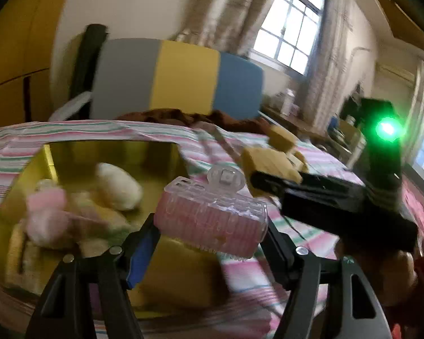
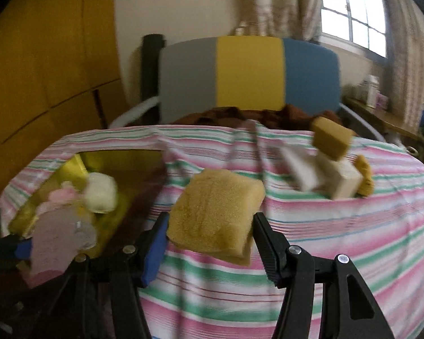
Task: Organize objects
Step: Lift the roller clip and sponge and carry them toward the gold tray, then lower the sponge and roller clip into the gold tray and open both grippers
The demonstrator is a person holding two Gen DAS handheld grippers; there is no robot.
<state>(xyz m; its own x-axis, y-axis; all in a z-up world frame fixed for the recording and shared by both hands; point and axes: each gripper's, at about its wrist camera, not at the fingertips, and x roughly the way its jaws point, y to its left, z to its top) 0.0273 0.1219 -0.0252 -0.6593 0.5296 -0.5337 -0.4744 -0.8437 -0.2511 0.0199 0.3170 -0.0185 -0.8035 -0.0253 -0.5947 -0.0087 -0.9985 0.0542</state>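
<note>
My left gripper (image 1: 210, 236) is shut on a pink transparent hair clip (image 1: 212, 214) and holds it above the near right edge of a yellow box (image 1: 166, 152). The box holds soft white and pink items (image 1: 118, 185). My right gripper (image 2: 209, 231) is shut on a tan sponge (image 2: 216, 212) above the striped bedsheet (image 2: 339, 240). The right gripper with its sponge (image 1: 271, 165) also shows in the left wrist view. In the right wrist view the clip (image 2: 60, 240) shows blurred over the yellow box (image 2: 121, 158).
Several more sponge blocks, tan (image 2: 330, 138) and white (image 2: 339, 179), lie in a pile on the sheet at the far right. A grey, yellow and blue headboard (image 2: 248, 76) stands behind the bed. A windowed wall and a cluttered desk (image 1: 296, 113) are to the right.
</note>
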